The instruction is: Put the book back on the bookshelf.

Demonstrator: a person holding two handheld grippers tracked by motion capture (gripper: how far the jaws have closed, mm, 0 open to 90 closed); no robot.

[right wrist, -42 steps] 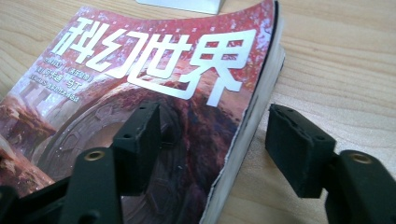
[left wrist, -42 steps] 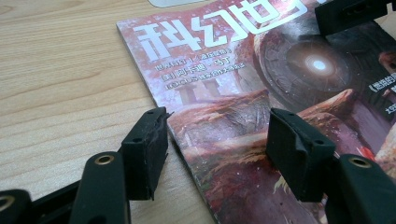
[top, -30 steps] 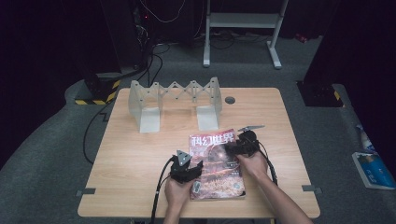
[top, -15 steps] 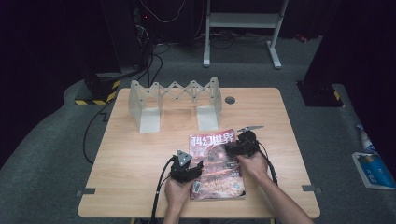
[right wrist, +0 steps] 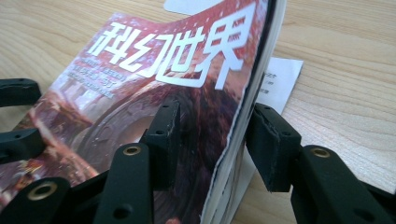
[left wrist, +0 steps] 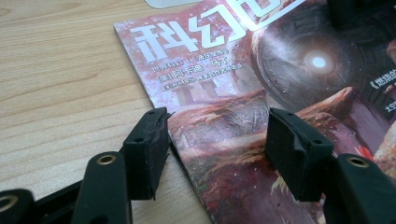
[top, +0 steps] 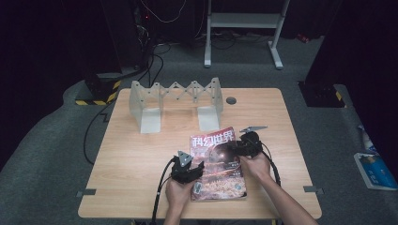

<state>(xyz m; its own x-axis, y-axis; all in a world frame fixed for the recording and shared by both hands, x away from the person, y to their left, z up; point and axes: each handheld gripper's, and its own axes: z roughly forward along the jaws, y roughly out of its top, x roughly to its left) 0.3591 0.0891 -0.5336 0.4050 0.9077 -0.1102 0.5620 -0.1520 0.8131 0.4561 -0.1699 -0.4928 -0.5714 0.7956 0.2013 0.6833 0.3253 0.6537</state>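
Right tool (right wrist: 212, 135) closing astride magazine (right wrist: 140, 93) edge; underside hidden.

Left gripper (top: 199, 167), right gripper (top: 233, 149): matte black bodies, brass-ringed pivot holes, small screw recesses in blocky pads. Grey three-cornered plates on top. Black cables trailing. Forearms bare, no sleeves.

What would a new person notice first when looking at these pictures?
The red magazine with big white characters lies on the near middle of the wooden table. The left claw straddles its left edge, jaws apart. The right claw has just been closing around its lifted right edge. At the far side stands a pale folding rack.
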